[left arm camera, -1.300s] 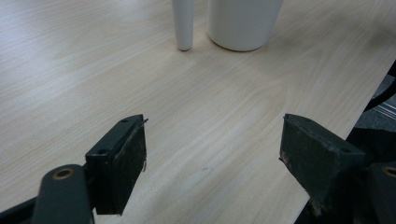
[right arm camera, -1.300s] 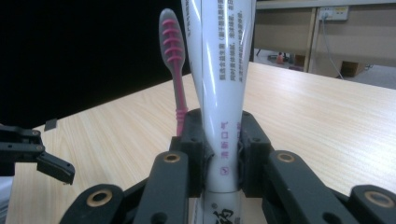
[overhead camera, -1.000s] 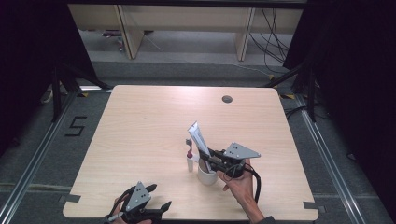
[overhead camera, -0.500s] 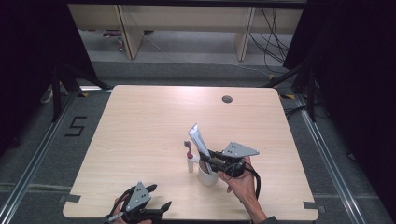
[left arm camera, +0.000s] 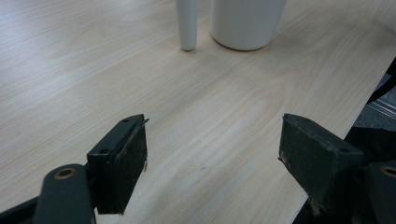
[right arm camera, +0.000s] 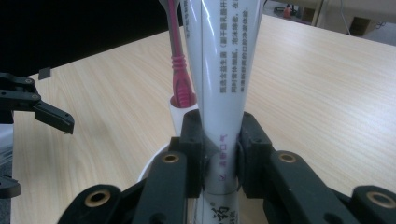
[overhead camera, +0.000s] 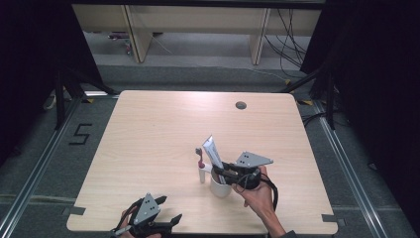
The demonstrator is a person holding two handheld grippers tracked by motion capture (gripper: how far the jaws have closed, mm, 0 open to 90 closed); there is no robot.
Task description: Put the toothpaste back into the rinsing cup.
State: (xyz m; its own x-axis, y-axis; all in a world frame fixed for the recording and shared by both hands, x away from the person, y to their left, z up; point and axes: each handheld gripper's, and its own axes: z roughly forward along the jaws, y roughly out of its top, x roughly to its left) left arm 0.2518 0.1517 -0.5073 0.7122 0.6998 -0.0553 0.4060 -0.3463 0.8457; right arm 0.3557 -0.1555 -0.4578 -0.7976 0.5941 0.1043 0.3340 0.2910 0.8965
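Since the earlier frame the toothpaste tube (overhead camera: 212, 151) had sunk lower toward the white cup (overhead camera: 220, 187), its tilt steeper; the left tongs (overhead camera: 170, 218) had not shifted.

High view: right tongs (overhead camera: 221, 171) sat over the cup rim near the counter's (overhead camera: 148, 129) near edge, clenched on the tube, whose flat end pointed up and to the far left. One toothbrush (overhead camera: 200, 157) with a pink neck stood in a slim white holder (overhead camera: 202, 174) touching or just beside the cup's left side; could not tell which. Left tongs rested at the near edge, well apart.

Left gripper view: jaws stood wide, released, grasping nothing. One cup (left arm camera: 246, 21) and one holder base (left arm camera: 187, 23) stood ahead on the counter.

Right gripper view: both pads pinched the tube (right arm camera: 223, 84) low on its body, cap end hidden below. Pink toothbrush (right arm camera: 179, 70) just behind.

Judgement: the step in hand was lowering the tube into the cup. Next move calls for easing it down until it bears on the cup's bottom, then releasing without tipping the cup or the holder.

Count: one tube, one cup, one toothbrush, one holder.
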